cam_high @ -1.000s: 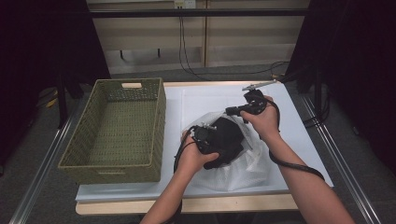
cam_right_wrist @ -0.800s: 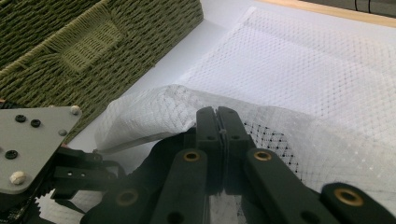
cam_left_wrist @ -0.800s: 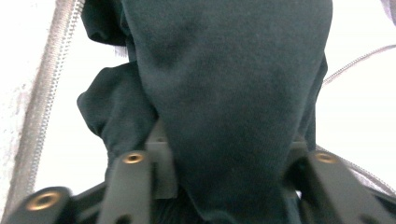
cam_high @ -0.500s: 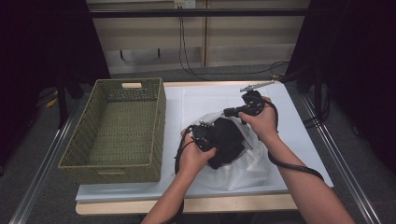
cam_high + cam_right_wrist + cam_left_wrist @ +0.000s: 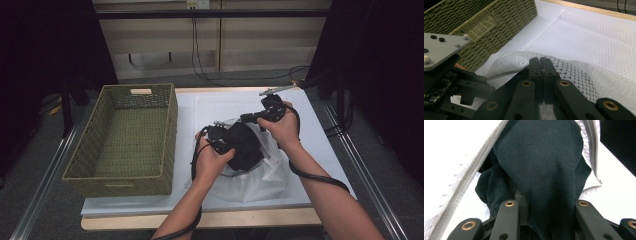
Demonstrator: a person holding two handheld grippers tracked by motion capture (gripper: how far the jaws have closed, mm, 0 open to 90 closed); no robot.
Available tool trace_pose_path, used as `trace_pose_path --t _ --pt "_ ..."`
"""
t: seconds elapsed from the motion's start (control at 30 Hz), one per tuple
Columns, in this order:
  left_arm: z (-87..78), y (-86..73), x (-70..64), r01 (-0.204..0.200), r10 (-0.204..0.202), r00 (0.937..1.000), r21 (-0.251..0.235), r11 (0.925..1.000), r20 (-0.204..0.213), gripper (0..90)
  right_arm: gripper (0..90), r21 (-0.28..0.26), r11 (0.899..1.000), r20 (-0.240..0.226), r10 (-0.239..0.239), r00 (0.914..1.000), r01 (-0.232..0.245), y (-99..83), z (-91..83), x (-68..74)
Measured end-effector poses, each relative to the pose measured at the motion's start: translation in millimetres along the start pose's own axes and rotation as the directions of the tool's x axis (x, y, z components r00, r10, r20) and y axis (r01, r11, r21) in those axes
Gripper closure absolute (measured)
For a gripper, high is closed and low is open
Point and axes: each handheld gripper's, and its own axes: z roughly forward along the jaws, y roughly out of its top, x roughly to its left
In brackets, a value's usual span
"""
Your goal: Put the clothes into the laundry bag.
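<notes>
Tongs on the right [image 5: 541, 62] were pinched together on the white mesh bag's [image 5: 584, 72] rim. Left tongs [image 5: 544, 202] seemingly clamped the dark garment [image 5: 541, 165], lying partly inside that bag ahead of them.

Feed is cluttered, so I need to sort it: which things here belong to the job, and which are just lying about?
In the job:
black garment, gripped by the left tongs
white mesh bag, its edge pinched by the right tongs

Lying about:
green wicker basket, nothing visible inside
flat white mesh sheet on the table
</notes>
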Motion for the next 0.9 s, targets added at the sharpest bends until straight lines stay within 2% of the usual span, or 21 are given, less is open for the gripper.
trace_pose_path --t 0.07,0.2,0.53,0.63,0.77,0.9 --pt "-0.5 2.9 -1.2 -0.007 0.007 0.9999 -0.017 0.9998 -0.007 69.2 89.4 -0.001 1.000 0.001 -0.001 1.0000 0.001 0.2 -1.4 -0.8" --pt "1.0 8.2 -5.5 -0.029 0.029 0.9995 -0.017 0.9994 -0.013 69.3 89.4 0.001 1.000 0.001 0.006 1.0000 -0.006 -0.2 -3.9 -1.1" --pt "15.1 7.3 -11.2 -0.033 0.032 0.9988 0.026 0.9991 0.036 69.0 89.4 0.005 1.000 -0.014 0.001 0.9999 -0.001 1.1 -1.5 0.1" --pt "18.7 6.4 -9.6 -0.035 0.034 0.9988 0.021 0.9992 0.035 69.0 89.4 0.009 1.000 -0.014 -0.002 0.9999 0.002 2.1 -0.6 1.6" --pt "20.8 7.7 -5.9 -0.022 0.022 0.9997 0.009 0.9997 0.014 68.9 89.4 0.012 1.000 -0.012 -0.001 0.9999 0.002 2.5 -1.6 2.4" --pt "19.5 12.3 0.9 -0.010 0.010 0.9997 -0.028 0.9995 -0.023 68.9 89.4 0.009 1.000 -0.015 -0.007 0.9999 0.007 2.6 -2.5 3.1"
